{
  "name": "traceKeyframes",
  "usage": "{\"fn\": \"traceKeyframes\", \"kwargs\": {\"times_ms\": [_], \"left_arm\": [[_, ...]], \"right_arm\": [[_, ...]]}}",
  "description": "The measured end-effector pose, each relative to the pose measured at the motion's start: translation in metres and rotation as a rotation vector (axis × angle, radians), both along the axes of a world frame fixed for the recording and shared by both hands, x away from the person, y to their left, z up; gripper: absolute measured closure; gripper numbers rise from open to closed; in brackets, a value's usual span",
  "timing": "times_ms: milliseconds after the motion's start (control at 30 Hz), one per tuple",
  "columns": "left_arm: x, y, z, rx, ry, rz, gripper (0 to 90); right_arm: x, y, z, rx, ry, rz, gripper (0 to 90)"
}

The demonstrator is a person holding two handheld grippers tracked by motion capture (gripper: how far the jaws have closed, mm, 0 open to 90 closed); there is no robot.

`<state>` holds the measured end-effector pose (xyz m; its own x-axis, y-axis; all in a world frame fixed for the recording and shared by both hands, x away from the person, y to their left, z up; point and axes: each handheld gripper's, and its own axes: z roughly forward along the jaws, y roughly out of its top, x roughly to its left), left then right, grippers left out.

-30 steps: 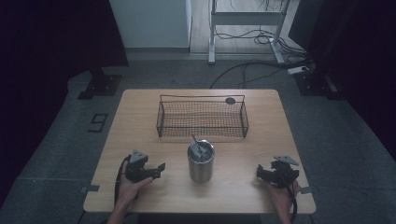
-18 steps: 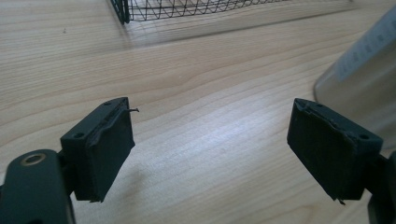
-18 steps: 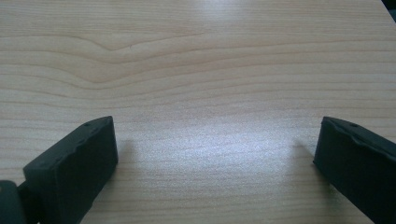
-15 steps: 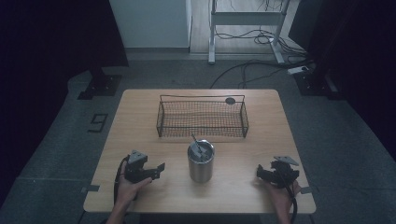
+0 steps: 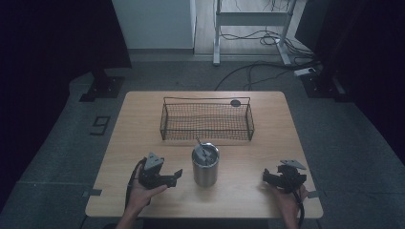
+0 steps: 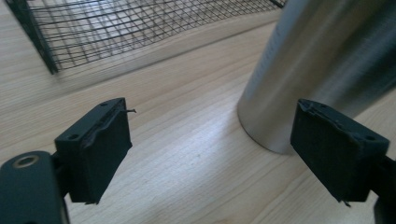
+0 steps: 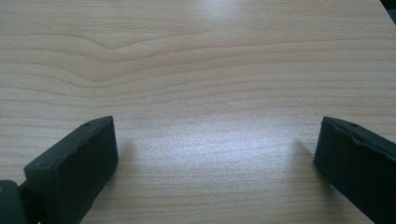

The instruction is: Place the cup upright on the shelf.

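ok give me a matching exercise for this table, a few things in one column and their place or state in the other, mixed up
Things:
1. black wire mesh basket
2. shiny steel cup
3. left gripper
4. right gripper

Places or states:
A. jaws apart over bare wood, near the table's right edge
B. at the far middle of the table
C. jaws apart, just left of the cup
D. upright at the centre, a utensil inside

Pairs: 1-B, 2-D, 3-C, 4-A

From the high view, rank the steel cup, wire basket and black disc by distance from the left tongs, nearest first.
1. Steel cup, just right of the left tongs.
2. Wire basket, behind the cup, mid-table.
3. Black disc, beyond the basket's far rim, toward its right end.
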<state>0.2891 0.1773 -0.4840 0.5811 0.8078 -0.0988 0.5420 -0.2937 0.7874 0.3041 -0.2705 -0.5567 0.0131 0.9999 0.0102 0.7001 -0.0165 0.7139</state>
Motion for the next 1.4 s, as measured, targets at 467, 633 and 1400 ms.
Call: {"fn": "traceKeyframes", "kwargs": {"times_ms": [467,633,1400], "left_arm": [[-0.005,-0.007,0.014,-0.058,-0.022,-0.054,9.6],[-0.006,-0.012,0.015,-0.075,-0.016,-0.09,7.7],[-0.005,-0.044,0.021,-0.084,0.002,-0.18,2.2]], "right_arm": [[0.0,0.0,0.0,0.0,0.0,0.0,0.0],[0.0,0.0,0.0,0.0,0.0,0.0,0.0],[0.0,0.0,0.0,0.0,0.0,0.0,0.0]]}}
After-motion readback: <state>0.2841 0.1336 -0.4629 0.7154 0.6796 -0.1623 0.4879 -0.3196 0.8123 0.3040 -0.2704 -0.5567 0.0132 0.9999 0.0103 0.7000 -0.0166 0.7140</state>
